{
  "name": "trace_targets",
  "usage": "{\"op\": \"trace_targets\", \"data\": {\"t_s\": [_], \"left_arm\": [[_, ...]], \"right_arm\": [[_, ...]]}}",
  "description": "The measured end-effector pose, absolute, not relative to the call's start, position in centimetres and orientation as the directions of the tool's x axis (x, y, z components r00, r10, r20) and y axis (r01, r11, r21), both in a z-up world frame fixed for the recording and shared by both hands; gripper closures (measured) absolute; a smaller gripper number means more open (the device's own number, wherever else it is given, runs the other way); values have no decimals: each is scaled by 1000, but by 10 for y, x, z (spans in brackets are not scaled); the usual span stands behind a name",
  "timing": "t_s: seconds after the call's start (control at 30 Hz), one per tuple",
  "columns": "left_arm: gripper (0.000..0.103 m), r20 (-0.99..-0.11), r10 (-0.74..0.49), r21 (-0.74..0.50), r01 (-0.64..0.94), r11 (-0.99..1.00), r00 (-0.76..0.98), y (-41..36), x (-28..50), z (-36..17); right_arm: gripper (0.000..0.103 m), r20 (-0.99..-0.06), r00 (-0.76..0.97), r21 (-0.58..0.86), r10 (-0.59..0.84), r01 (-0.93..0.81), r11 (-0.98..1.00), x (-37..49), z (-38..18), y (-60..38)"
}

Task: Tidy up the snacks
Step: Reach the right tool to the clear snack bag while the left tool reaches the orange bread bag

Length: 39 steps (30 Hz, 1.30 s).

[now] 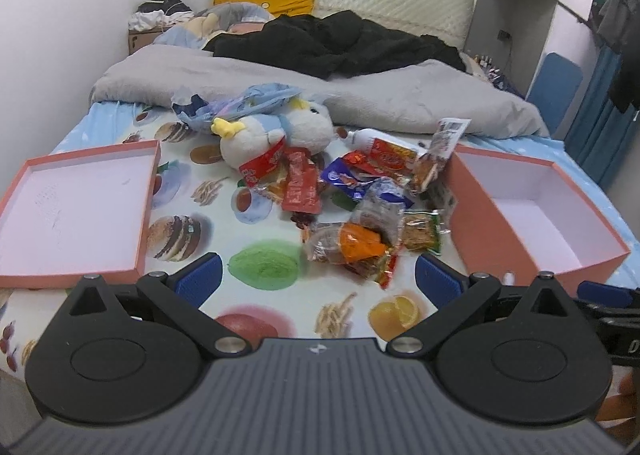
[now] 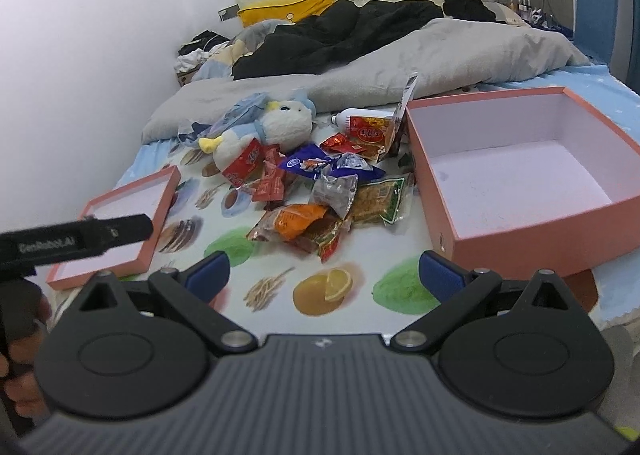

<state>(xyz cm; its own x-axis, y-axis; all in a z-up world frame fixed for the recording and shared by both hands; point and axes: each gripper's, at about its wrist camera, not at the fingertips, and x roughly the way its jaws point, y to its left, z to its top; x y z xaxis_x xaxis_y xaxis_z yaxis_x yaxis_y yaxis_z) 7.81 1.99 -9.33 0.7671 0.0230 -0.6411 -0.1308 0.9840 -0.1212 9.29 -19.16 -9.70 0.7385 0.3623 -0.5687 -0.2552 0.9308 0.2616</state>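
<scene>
Both jaws spread, empty | snack pile (image 1: 352,199) between lid (image 1: 76,211) and box (image 2: 520,171) | right view alone shows box floor

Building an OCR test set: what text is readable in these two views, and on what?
"GenRobot.AI": white print on the left gripper body, right wrist view.
"D": a cut-off white letter on the right gripper body, at the left wrist view's edge.
Snack packets: red and blue wrappers carry print, too blurred to read.
White bottle: label unreadable.
Pink box and lid: no text visible.
</scene>
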Motion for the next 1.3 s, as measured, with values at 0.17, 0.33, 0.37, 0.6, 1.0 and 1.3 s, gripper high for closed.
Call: {"op": "trace_targets", "data": {"t_s": [0.17,0.33,0.37,0.6,1.0,1.3], "left_arm": [[0,-669,15,-127,-134,983,743,31,109,-118],[0,-697,0,-139,-136,981,717,42,137,-143],[0,-703,-3,-141,-136,981,711,43,143,-148],[0,-711,-88,-201,-82,976,698,54,188,-188],[1,-706,-212,-316,-33,948,676,52,255,-248],[7,-706,-233,-312,2,950,669,53,276,-269]], "right_arm": [[0,-575,730,259,370,-267,928,121,-104,-184],[1,-580,706,268,407,-306,914,151,-114,-172],[1,-585,701,262,407,-311,913,159,-118,-169],[3,-611,673,270,417,-318,909,212,-145,-153],[19,-639,654,290,405,-282,914,293,-190,-146],[19,-661,615,354,430,-250,901,334,-215,-137]]}}
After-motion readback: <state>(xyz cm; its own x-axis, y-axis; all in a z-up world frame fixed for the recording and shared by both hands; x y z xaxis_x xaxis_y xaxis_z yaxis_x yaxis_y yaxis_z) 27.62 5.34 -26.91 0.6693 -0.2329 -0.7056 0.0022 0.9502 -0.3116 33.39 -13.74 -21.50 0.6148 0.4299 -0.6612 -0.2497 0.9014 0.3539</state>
